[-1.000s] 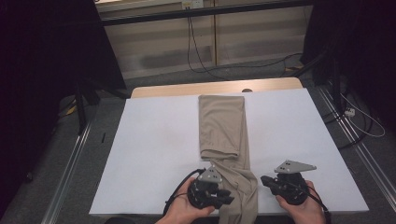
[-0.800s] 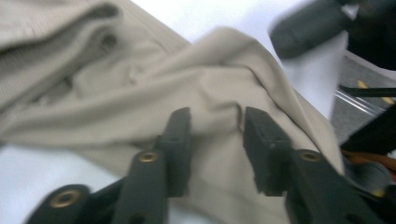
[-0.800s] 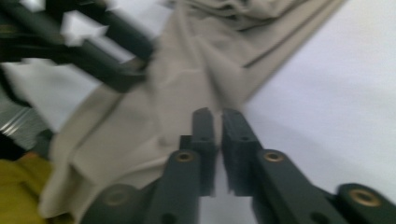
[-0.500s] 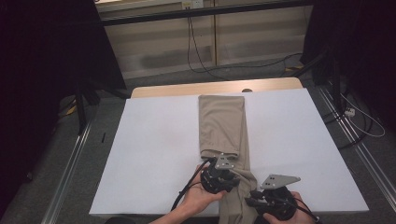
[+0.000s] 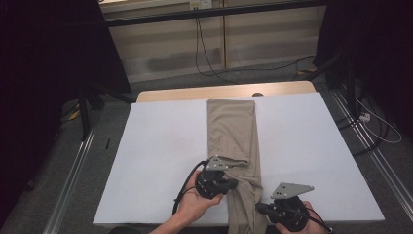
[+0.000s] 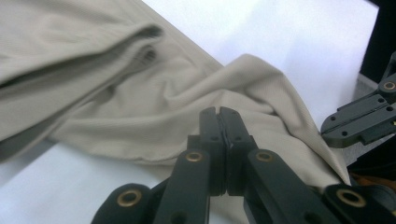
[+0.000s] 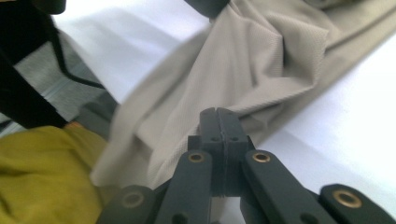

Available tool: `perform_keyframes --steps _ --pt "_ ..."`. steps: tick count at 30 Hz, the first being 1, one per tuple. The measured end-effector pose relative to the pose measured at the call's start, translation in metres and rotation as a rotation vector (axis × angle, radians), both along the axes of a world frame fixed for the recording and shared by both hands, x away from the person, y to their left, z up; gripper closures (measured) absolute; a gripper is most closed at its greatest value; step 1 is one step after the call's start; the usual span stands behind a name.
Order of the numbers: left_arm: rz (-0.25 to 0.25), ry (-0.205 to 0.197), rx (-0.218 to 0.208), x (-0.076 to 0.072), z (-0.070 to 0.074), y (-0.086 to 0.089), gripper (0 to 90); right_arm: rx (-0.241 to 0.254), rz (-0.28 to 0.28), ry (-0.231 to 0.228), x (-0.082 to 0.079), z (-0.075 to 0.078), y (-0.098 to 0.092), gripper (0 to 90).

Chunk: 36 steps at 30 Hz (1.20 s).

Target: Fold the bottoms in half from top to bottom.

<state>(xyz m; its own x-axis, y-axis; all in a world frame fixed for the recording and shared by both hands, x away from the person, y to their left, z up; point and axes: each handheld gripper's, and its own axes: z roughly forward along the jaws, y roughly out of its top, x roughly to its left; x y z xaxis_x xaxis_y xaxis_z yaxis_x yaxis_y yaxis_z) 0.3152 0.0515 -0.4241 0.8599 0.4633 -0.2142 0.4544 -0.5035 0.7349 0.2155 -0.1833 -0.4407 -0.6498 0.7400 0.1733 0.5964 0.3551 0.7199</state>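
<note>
The long beige knit cloth [image 5: 233, 141] lies down the middle of the white bench [image 5: 156, 161] — both grippers, left [image 5: 234, 184] and right [image 5: 259, 206], have jaws clenched on its near bunched end, probably to lift and fold it away.

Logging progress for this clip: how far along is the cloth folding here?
Done: the far part of the beige cloth already lies flat and doubled on the white table. In hand: both claws are shut at the bunched near end, the left claw pinching a ridge of fabric and the right claw at the edge hanging over the table's near side. Left: that rumpled near section still has to be folded and smoothed.
</note>
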Motion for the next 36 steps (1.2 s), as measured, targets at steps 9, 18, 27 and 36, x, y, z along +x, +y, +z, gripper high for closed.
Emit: perform_keyframes --steps 9,18,27,36 --pt "0.066 -0.002 -0.01 0.008 0.011 0.018 89.6 0.004 0.069 -0.051 -0.005 0.001 0.017 67.3" --pt "0.112 0.024 -0.002 0.035 0.003 -0.01 89.5 -0.07 0.086 -0.042 0.002 -0.011 0.035 54.6" --pt "0.114 0.024 0.013 0.051 -0.012 -0.032 88.5 -0.079 0.004 -0.022 0.008 -0.012 0.016 89.6" --pt "0.086 -0.05 0.031 0.025 -0.005 -0.025 60.5 -0.093 -0.126 0.019 0.004 -0.01 -0.031 86.5"
